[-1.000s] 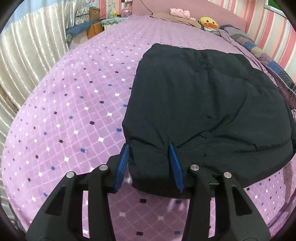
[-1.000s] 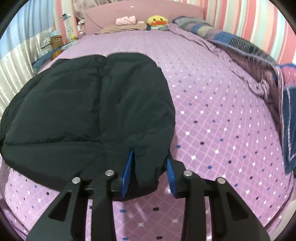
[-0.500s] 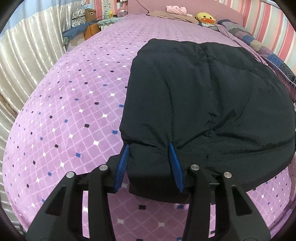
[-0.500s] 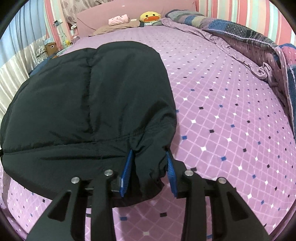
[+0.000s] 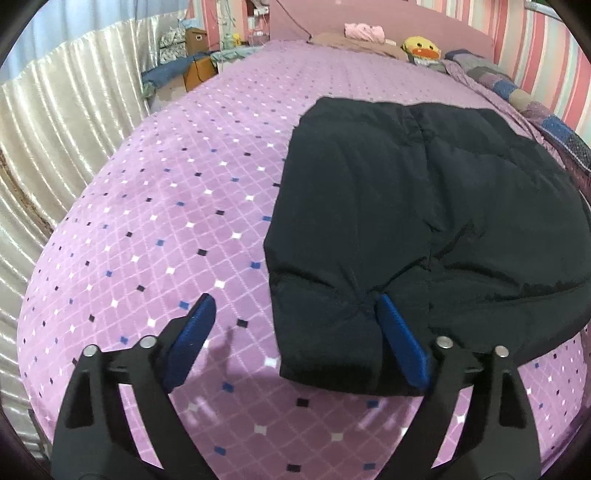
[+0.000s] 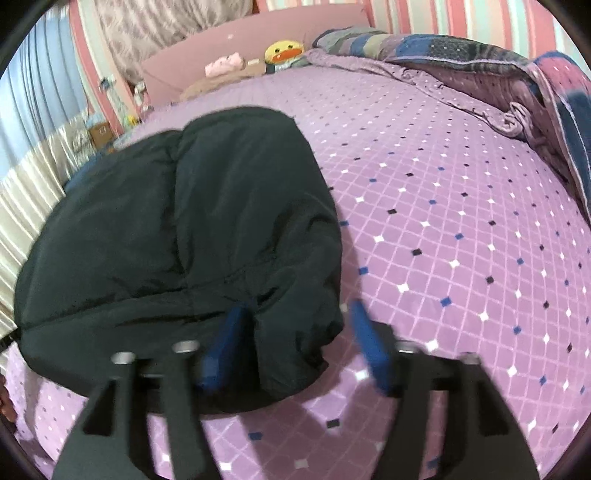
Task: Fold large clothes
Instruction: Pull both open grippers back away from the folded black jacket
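- Half a second ago both grippers pinched the near hem of the black padded jacket (image 5: pixel 424 206); now both have let go, and their jaws have just been opening.
- The left gripper (image 5: pixel 295 336) stands spread wide: its left blue pad is out over the bare bedspread (image 5: pixel 155 206), clear of the cloth, while its right pad lies against the jacket's near left corner. That corner sits between the jaws but is not squeezed.
- The right gripper (image 6: pixel 295 339) is likewise spread: its left pad rests on or just over the dark fabric, its right pad is off the cloth over the bedspread, and the jacket's near right corner lies loose between them. This view is blurred, so finer contact cannot be told.
- The near hem, which bunched up between the pads in the earlier frames, now lies slack on the bed.
- The jacket rests folded on the purple diamond-patterned bedspread, towards the near edge of the bed, with open bedspread on both sides of it.
- Its long axis runs away from the grippers towards the pink headboard (image 5: pixel 388 22); the narrower rounded end points that way and the wide hem faces the grippers. A centre seam runs along the same line.
- A yellow duck toy (image 6: pixel 284 53) and a pink plush (image 6: pixel 225 62) sit at the headboard, well apart from the jacket; a patchwork quilt (image 6: pixel 461 51) is heaped along the bed's right side.
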